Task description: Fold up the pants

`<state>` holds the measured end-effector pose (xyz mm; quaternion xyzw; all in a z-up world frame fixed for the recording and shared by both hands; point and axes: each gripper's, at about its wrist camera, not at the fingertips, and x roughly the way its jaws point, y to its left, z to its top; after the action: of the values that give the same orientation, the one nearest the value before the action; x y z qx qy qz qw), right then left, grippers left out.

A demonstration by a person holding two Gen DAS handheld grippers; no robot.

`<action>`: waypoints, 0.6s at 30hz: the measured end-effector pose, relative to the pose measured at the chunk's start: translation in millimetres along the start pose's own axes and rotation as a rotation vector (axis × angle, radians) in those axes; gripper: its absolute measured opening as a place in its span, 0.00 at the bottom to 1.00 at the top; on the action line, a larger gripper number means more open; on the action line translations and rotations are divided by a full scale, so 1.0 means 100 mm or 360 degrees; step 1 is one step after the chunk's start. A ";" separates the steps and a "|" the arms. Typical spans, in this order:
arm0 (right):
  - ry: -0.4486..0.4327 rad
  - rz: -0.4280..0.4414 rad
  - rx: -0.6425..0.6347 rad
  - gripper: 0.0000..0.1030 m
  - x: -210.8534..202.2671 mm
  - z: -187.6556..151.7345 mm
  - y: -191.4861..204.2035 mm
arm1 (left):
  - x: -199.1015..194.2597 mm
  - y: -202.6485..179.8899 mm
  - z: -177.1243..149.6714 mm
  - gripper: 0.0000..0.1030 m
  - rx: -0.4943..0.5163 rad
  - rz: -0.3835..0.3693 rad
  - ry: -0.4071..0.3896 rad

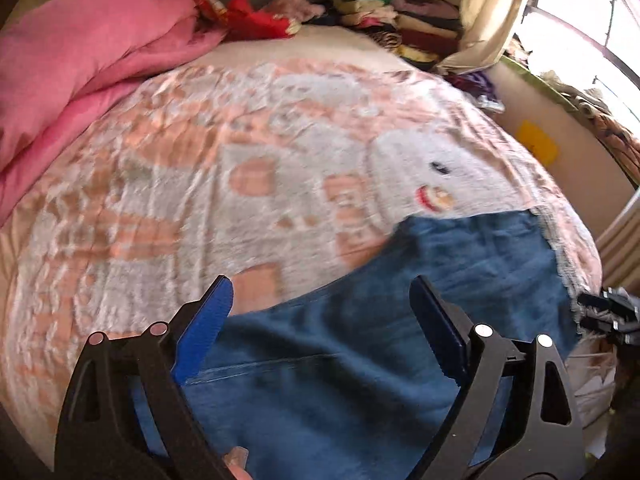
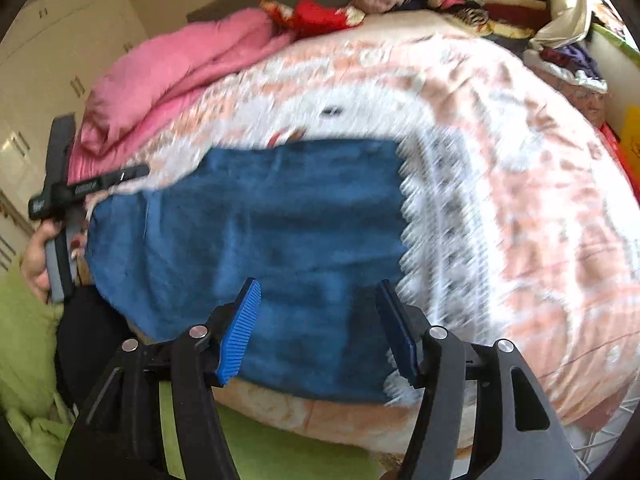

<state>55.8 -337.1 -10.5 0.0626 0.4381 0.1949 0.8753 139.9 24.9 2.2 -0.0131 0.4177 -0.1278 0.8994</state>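
Blue denim pants (image 1: pixel 360 340) lie flat on the patterned pink-and-white bedspread (image 1: pixel 200 160), near the bed's front edge. In the right wrist view the pants (image 2: pixel 260 232) look like a folded rectangle with a frayed hem on the right. My left gripper (image 1: pixel 320 332) is open and empty, just above the pants. My right gripper (image 2: pixel 318 328) is open and empty over the pants' near edge. The left gripper also shows in the right wrist view (image 2: pixel 64 200), held by a hand at the pants' left end. The right gripper's body shows in the left wrist view (image 1: pixel 608 316). Both views are motion-blurred.
A pink quilt (image 1: pixel 80 64) is bunched along the bed's left side. A pile of folded clothes (image 1: pixel 400 20) sits at the far end by a curtain (image 1: pixel 492 8) and window. Cupboards (image 2: pixel 48 60) stand on the left. Green fabric (image 2: pixel 28 340) lies below the bed's front edge.
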 end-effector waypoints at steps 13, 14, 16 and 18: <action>-0.0107 -0.0111 0.0148 0.63 0.15 0.81 -0.75 | 0.44 -0.40 0.32 0.81 0.0074 0.0011 0.0112; -0.0099 -0.0111 0.0157 0.63 0.21 0.87 -0.81 | 0.47 -0.44 0.34 0.81 0.0097 0.0024 0.0115; -0.0059 -0.0089 0.0197 0.63 0.37 0.94 -0.92 | 0.53 -0.48 0.37 0.80 0.0125 0.0030 0.0121; -0.0030 -0.0077 0.0240 0.63 0.50 0.99 -1.02 | 0.62 -0.52 0.40 0.80 0.0135 0.0023 0.0140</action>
<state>190.8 -404.2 -16.0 0.1197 0.4446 0.1396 0.8766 196.7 -43.8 -11.7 0.0338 0.4512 -0.1394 0.8808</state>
